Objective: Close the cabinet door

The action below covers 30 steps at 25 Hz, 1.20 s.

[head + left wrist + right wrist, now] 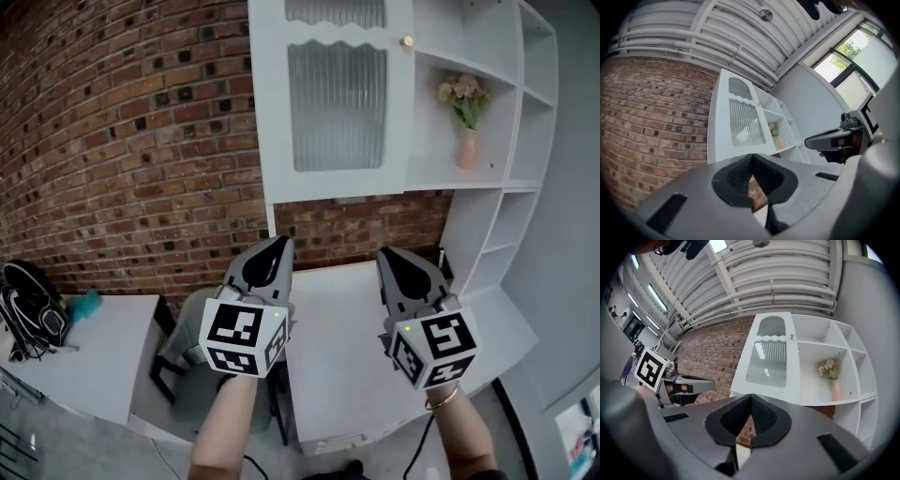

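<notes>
Left gripper [280, 244] and right gripper [385, 254] hovered over the counter [342, 375], fingers clenched on nothing. Cabinet door [337, 103] stood untouched above.

Oddments along the brick wall [122, 141].
A pink vase [467, 148] holds flowers [462, 92]; a black bag [33, 305] lies on the grey table [103, 347] at left.

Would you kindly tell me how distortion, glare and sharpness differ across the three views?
Head view: evenly lit and sharp, though the brick wall bows at the left. Left gripper view: fisheye circle with black corners, and the window is washed out. Right gripper view: same fisheye framing; ribbed glass in the cabinet door catches pale reflections.
</notes>
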Motion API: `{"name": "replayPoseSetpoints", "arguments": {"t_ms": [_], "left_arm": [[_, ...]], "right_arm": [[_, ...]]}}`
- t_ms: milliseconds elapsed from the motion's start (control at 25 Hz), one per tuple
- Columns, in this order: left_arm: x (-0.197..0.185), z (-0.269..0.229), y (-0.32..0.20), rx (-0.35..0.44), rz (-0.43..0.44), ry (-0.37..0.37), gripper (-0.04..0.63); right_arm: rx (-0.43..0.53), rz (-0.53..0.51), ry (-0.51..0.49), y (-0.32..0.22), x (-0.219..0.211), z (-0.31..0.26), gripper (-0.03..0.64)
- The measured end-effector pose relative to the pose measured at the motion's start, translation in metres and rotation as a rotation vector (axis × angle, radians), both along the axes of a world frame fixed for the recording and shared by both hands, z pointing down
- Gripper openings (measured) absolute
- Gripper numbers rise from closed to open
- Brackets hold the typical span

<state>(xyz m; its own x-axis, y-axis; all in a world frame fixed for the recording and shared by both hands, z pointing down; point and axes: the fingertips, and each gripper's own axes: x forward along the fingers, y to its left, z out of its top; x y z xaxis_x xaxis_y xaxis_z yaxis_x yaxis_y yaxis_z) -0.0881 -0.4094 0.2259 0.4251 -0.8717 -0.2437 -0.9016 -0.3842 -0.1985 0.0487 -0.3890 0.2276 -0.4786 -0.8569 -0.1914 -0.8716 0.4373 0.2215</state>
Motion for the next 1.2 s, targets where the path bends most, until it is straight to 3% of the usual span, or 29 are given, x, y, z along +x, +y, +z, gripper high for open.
{"name": "replayPoseSetpoints", "arguments": {"t_ms": [600,840,1200], "left_arm": [[-0.046,0.083,0.074,-0.116,0.026,0.109,0.009],[-0.056,0.100,0.094,-0.144,0.017,0.097,0.009],[-0.067,0.111,0.113,-0.161,0.009,0.102,0.009]], "right_arm": [[-0.107,0.020,-0.108,0.065,-0.010,0.063,0.000],[-0.150,0.032,-0.172,0.079,-0.012,0.080,0.000],[-0.157,0.013,-0.173,0.095,-0.025,0.090,0.000]]}}
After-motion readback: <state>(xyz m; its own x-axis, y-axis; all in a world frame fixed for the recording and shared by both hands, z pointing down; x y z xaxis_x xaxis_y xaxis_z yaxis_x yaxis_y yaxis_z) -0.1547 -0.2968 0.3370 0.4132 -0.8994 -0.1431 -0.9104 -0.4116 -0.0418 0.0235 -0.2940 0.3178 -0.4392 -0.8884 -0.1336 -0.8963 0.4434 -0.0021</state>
